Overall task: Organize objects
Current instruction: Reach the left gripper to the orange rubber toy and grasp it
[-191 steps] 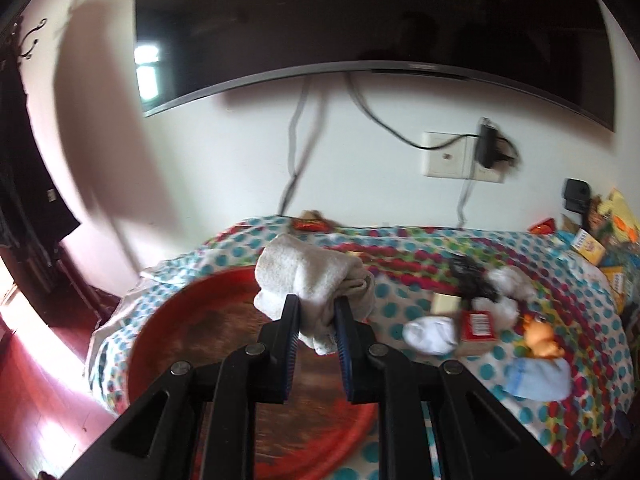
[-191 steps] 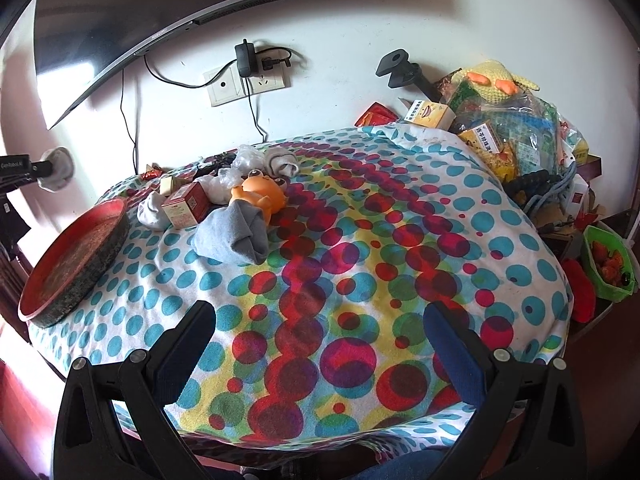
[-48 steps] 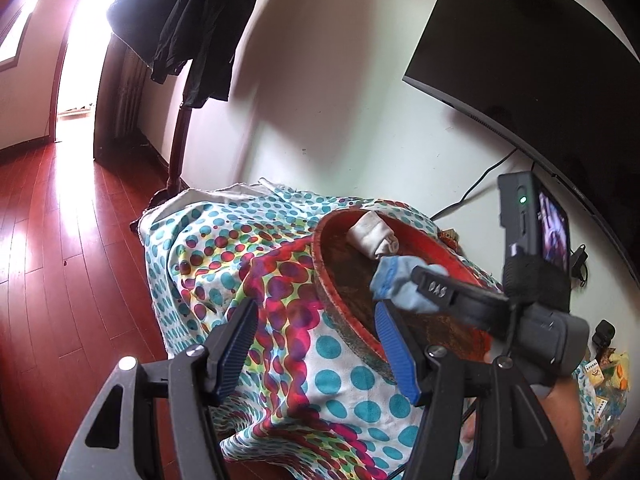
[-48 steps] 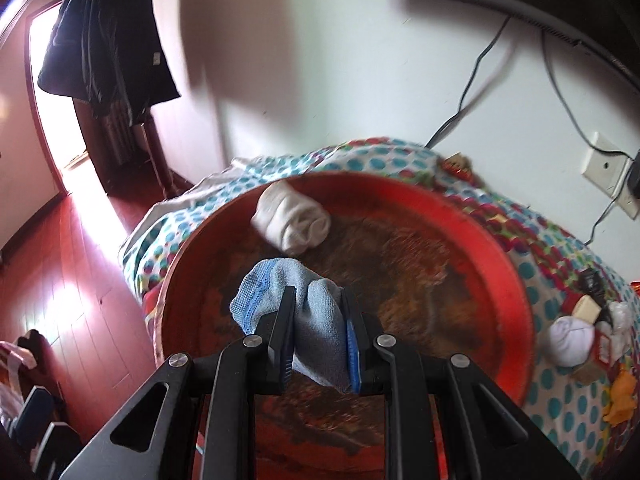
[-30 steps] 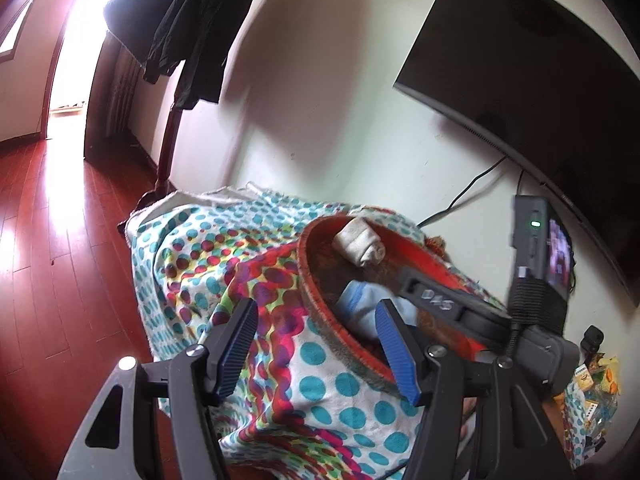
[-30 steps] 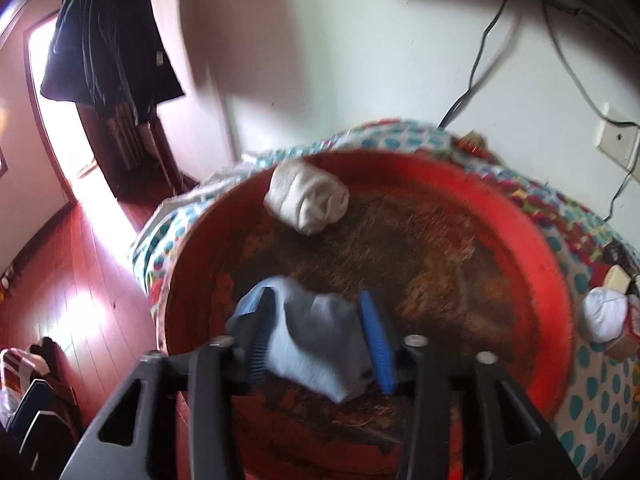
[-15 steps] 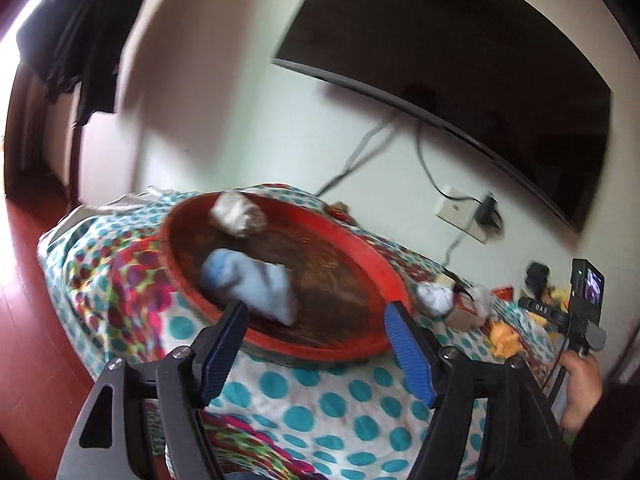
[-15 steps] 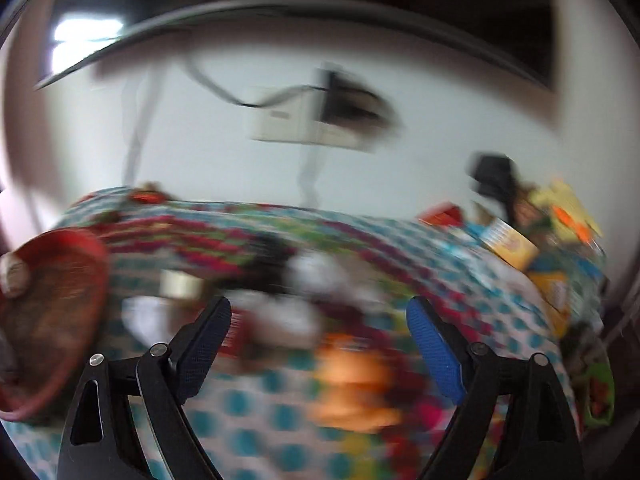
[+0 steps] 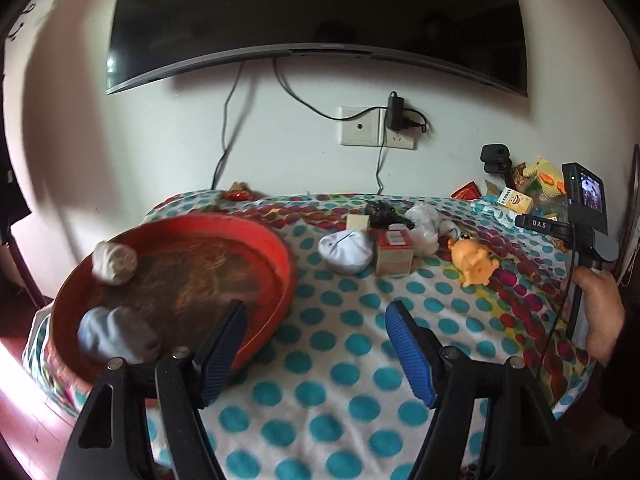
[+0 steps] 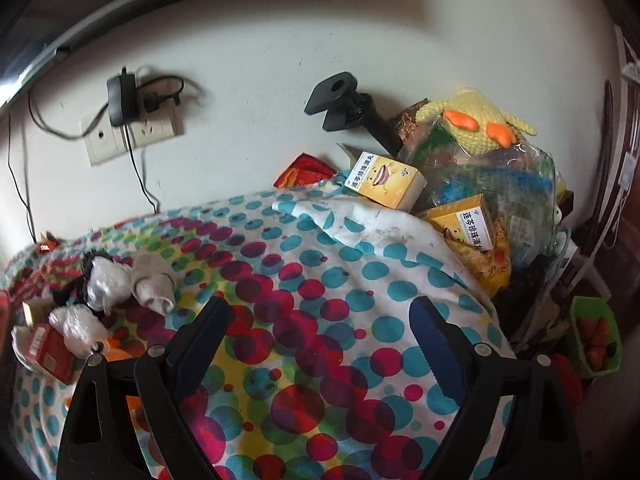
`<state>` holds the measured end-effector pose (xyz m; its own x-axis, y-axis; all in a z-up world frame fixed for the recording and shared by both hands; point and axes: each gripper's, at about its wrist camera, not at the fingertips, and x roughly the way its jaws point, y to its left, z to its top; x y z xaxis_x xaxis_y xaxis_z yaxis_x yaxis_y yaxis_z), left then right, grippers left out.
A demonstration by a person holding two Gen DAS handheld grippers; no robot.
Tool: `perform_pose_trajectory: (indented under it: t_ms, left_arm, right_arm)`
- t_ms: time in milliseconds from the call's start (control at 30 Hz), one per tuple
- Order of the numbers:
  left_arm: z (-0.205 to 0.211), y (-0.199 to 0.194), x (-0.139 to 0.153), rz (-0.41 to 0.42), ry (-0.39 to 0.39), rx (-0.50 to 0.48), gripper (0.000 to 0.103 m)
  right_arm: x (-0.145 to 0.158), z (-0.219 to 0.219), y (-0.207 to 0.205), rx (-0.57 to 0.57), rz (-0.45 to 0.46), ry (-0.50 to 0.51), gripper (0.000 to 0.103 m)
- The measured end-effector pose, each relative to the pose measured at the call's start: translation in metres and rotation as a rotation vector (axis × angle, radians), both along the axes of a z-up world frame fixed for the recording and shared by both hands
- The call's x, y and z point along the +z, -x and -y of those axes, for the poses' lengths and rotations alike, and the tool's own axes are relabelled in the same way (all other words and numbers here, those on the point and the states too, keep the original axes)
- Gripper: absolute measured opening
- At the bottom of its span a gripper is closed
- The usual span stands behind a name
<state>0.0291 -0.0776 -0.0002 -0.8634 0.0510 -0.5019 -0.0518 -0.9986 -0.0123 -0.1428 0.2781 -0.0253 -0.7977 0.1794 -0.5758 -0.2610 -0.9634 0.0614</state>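
Observation:
A red round tray (image 9: 276, 256) sits at the table's left and holds a rolled white sock (image 9: 114, 262) and a light blue sock (image 9: 116, 336). My left gripper (image 9: 316, 332) is open and empty above the tablecloth, right of the tray. A pile at the table's middle holds a white sock (image 9: 348, 250), a red box (image 9: 394, 248), an orange toy (image 9: 474, 258) and a grey sock (image 10: 154, 282). My right gripper (image 10: 320, 328) is open and empty over the tablecloth, right of the pile; its body (image 9: 580, 216) shows in the left wrist view.
The polka-dot tablecloth (image 10: 304, 360) covers the table. Yellow boxes (image 10: 384, 180), a knitted yellow duck (image 10: 472, 120) and plastic bags are heaped at the far right. A wall socket with a charger (image 9: 394, 120) and a TV (image 9: 320, 12) are behind.
My right gripper let go of the light blue sock in the tray and swung right to the far side of the table. My left gripper swung right from the tray's left edge.

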Motion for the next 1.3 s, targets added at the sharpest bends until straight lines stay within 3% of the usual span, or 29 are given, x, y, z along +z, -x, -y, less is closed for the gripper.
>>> perform_pose_trajectory:
  t_ms: [133, 267, 400, 533, 667, 767, 833, 867, 1033, 1300]
  left_arm:
    - [-0.028, 0.054, 0.002, 0.068, -0.011, -0.036, 0.073]
    - [-0.067, 0.087, -0.003, 0.147, -0.122, -0.133, 0.073]
    - [-0.133, 0.104, -0.014, 0.176, -0.069, -0.227, 0.073]
    - [-0.177, 0.132, -0.027, 0.229, -0.046, -0.233, 0.073]
    - [-0.196, 0.156, -0.041, 0.282, 0.004, -0.204, 0.073]
    - [-0.194, 0.179, -0.064, 0.401, -0.009, -0.171, 0.069]
    - [-0.192, 0.177, -0.062, 0.368, -0.003, -0.172, 0.050]
    - [-0.192, 0.177, -0.061, 0.368, -0.003, -0.176, 0.049]
    - [-0.193, 0.162, -0.050, 0.313, 0.030, -0.186, 0.047]
    - [-0.187, 0.151, -0.020, 0.257, 0.059, -0.173, 0.047]
  right_arm:
    - [0.002, -0.001, -0.002, -0.004, -0.007, 0.011, 0.100]
    - [0.002, -0.010, 0.001, -0.031, 0.009, 0.059, 0.102]
    - [0.000, -0.020, 0.001, -0.056, 0.015, 0.106, 0.102]
    - [-0.001, -0.023, 0.000, -0.060, 0.009, 0.125, 0.102]
    - [-0.002, -0.022, 0.000, -0.045, 0.009, 0.131, 0.102]
    - [-0.002, -0.024, 0.001, -0.038, 0.005, 0.150, 0.102]
    - [-0.004, -0.027, 0.001, -0.036, 0.007, 0.169, 0.102]
    - [-0.005, -0.028, 0.001, -0.034, 0.008, 0.180, 0.102]
    - [-0.008, -0.033, 0.003, -0.029, 0.021, 0.213, 0.102]
    - [-0.006, -0.028, 0.005, -0.030, 0.032, 0.179, 0.102]
